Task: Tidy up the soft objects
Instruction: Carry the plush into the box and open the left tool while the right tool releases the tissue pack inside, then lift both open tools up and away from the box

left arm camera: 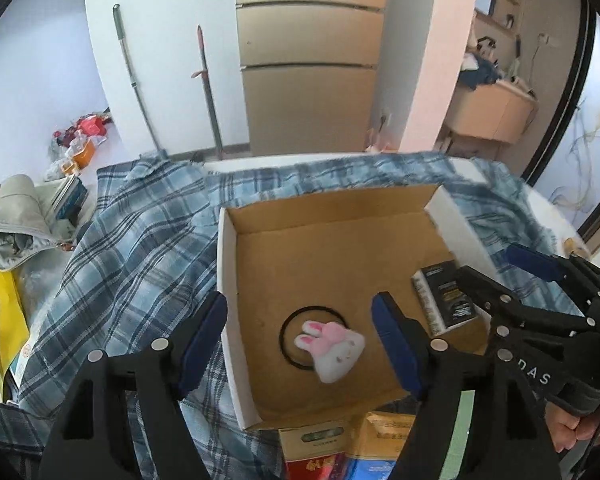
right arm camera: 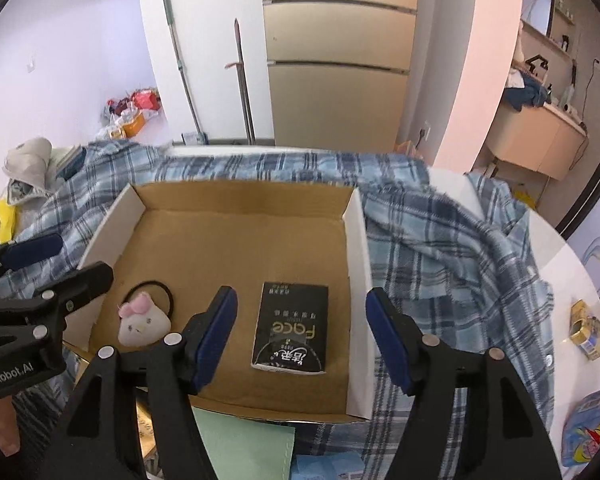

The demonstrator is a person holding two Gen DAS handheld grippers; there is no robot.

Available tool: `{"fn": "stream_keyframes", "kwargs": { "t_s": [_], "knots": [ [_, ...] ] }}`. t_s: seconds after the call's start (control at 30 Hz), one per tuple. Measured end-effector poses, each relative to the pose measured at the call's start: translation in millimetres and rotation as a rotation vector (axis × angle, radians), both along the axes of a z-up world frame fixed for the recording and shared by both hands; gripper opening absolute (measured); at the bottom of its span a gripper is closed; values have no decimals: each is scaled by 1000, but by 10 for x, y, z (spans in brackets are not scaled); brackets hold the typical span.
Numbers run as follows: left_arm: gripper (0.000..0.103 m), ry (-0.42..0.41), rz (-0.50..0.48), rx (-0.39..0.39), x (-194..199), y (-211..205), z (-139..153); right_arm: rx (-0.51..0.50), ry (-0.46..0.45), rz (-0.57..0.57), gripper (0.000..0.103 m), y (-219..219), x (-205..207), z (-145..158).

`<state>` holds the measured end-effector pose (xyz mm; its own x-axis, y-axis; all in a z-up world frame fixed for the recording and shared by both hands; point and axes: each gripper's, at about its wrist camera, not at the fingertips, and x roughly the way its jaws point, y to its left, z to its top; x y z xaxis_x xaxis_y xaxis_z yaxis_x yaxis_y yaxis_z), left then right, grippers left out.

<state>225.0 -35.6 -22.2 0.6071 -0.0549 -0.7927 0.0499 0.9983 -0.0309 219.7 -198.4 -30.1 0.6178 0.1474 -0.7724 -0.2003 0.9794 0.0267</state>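
Both grippers' fingers wide (nothing held), left gripper point(left arm camera: 300, 332) over bunny hair tie point(left arm camera: 332, 346); right gripper point(right arm camera: 300, 330) over tissue pack point(right arm camera: 290, 330)

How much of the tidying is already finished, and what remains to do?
Done: the bunny hair tie and the black tissue pack lie inside the cardboard box. In hand: nothing; the left gripper and right gripper both hang open over the box, jaws clear of the items. Left: the plaid shirt is spread loose under and around the box, perhaps still to be folded.
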Motion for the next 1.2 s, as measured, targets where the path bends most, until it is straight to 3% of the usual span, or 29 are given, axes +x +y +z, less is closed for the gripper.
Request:
{"fn": "stream_keyframes", "kwargs": {
  "t_s": [0.13, 0.2, 0.33, 0.43, 0.6, 0.7, 0.77, 0.87, 1.0, 1.2],
  "knots": [
    [77, -108, 7, -19, -128, 21, 213, 9, -53, -26, 66, -65, -64, 173],
    [77, -210, 12, -19, -257, 44, 394, 17, -100, -47, 66, -113, -115, 295],
    [77, -370, -21, -66, -483, 95, 694, 29, -305, -170, 66, -245, -373, 674],
    [77, -466, -13, -88, -659, 135, 872, 45, -404, -186, 66, -278, -553, 893],
    [87, -668, 22, -55, -1023, 153, 1148, 67, -509, -170, 70, -300, -803, 1167],
    [103, -749, 37, -54, -1191, 171, 1262, 74, -565, -161, 72, -298, -919, 1282],
    [103, -822, 66, -58, -1343, 184, 1322, 86, -600, -155, 72, -296, -1000, 1353],
    [103, -838, 53, -51, -1453, 175, 1406, 99, -646, -157, 78, -317, -1103, 1448],
    [103, -859, 38, -51, -1611, 130, 1519, 86, -720, -166, 97, -316, -1229, 1580],
    [103, -926, 24, 28, -1937, -58, 1740, 16, -792, -162, 99, -326, -1487, 1896]
  ]
}}
